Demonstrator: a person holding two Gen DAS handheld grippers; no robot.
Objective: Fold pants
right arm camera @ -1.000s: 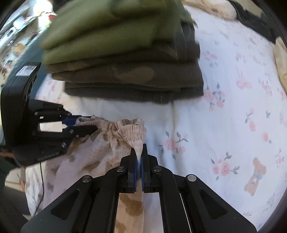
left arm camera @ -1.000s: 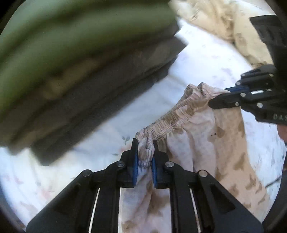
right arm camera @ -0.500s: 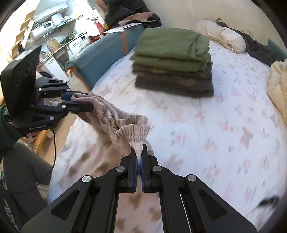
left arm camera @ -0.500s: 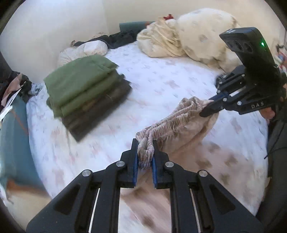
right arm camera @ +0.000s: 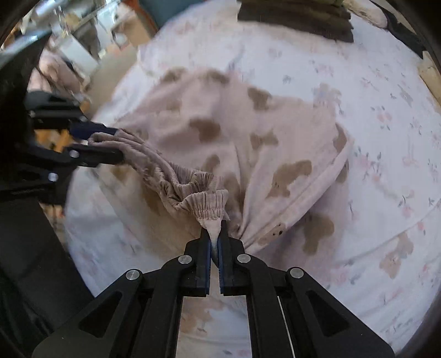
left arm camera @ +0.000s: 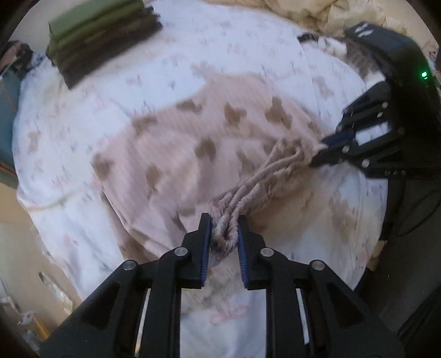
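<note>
Pale pink pants (left arm camera: 193, 137) with brown bear prints lie spread over the bed, legs reaching away from me; they also show in the right wrist view (right arm camera: 248, 132). My left gripper (left arm camera: 224, 234) is shut on one end of the gathered elastic waistband (left arm camera: 256, 179). My right gripper (right arm camera: 215, 236) is shut on the other end of the waistband (right arm camera: 193, 190). Each gripper shows in the other's view, the right one (left arm camera: 328, 154) and the left one (right arm camera: 102, 143), with the waistband slack between them.
The bed has a white floral sheet (left arm camera: 248, 49). A stack of folded green and dark pants (left arm camera: 99, 35) sits at its far side, also seen in the right wrist view (right arm camera: 295, 19). A cream duvet (left arm camera: 317, 13) is heaped at the far right. Floor and furniture lie beyond the left edge (right arm camera: 82, 49).
Both grippers have swung the pants out and down, so the legs now lie spread flat over the sheet. The cameras now look down at the bed. Both still hold the waistband.
</note>
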